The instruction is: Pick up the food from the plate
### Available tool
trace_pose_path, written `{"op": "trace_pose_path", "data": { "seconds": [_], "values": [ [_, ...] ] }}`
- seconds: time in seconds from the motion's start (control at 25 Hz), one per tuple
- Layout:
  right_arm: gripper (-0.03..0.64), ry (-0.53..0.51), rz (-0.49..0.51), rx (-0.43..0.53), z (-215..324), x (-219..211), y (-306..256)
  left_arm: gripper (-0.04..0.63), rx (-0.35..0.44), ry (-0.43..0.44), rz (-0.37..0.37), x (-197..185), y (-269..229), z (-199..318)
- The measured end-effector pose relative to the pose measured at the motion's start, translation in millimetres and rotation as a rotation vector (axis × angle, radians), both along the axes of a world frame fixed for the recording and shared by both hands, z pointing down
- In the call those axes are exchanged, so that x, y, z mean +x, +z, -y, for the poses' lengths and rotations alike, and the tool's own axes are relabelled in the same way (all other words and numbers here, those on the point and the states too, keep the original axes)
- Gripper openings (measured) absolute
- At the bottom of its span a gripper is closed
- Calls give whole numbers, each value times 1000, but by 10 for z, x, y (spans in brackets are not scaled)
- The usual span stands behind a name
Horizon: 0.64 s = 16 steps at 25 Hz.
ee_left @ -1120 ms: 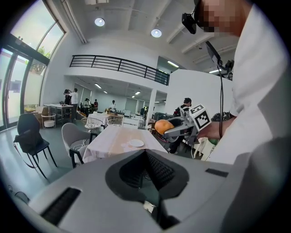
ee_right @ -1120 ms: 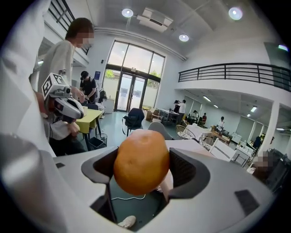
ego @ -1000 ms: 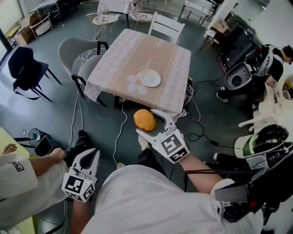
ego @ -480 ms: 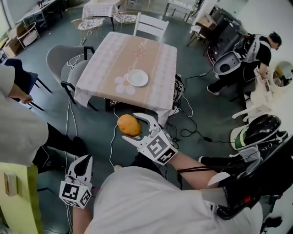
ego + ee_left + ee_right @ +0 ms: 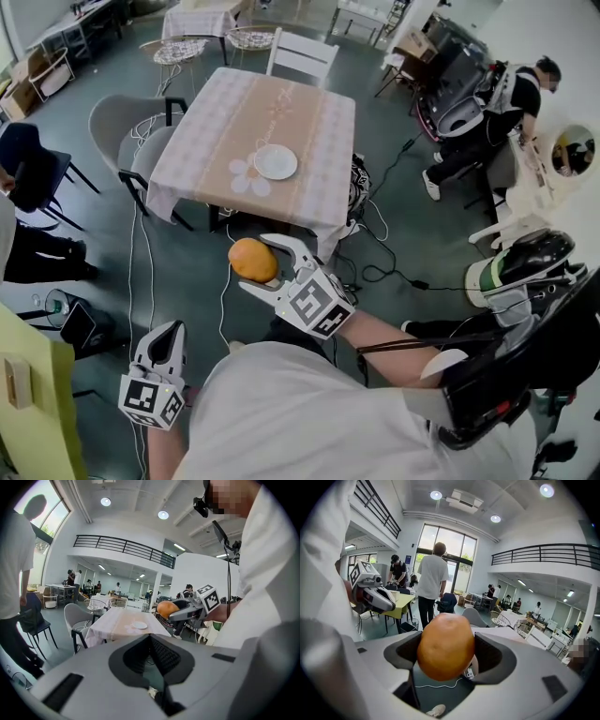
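the right gripper (image 5: 259, 263) carries the food (image 5: 253, 260) a little further left and nearer the person's body than a second ago, and the table (image 5: 319, 122) with its plate (image 5: 276, 161) sits further off. the plate lies bare on the far table, so the pick-up looks done and the food is held in the air over the floor, well apart from the plate. the right jaws are clamped on the food's sides. the left gripper (image 5: 169, 339) hangs low at the near left, jaws pressed together on nothing. the food is a smooth, rounded orange-brown lump, slightly egg-shaped, matte, filling the gap between the pads.
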State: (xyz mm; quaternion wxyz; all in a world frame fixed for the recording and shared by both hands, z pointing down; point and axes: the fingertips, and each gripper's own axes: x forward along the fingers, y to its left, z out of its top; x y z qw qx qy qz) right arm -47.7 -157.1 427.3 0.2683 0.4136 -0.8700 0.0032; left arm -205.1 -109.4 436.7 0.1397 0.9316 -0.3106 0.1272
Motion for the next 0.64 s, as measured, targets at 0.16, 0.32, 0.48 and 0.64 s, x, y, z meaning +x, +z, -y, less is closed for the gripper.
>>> {"op": "trace_pose_path", "data": {
  "seconds": [0.16,0.32,0.48,0.64],
  "values": [
    [362,-6,0,-4,-10,-20,-6,9,-3,1,0,0,-8,-17],
    [362,-9,-1,-3,21,-23,7,9,-13,-1,-1,-9,23,5],
    [362,-7,-6,-7,66,-17,20,9,-17,2,4,-18,40,36],
    [362,-7,-8,-11,109,9,53,9,-21,7,5,0,80,103]
  ]
}}
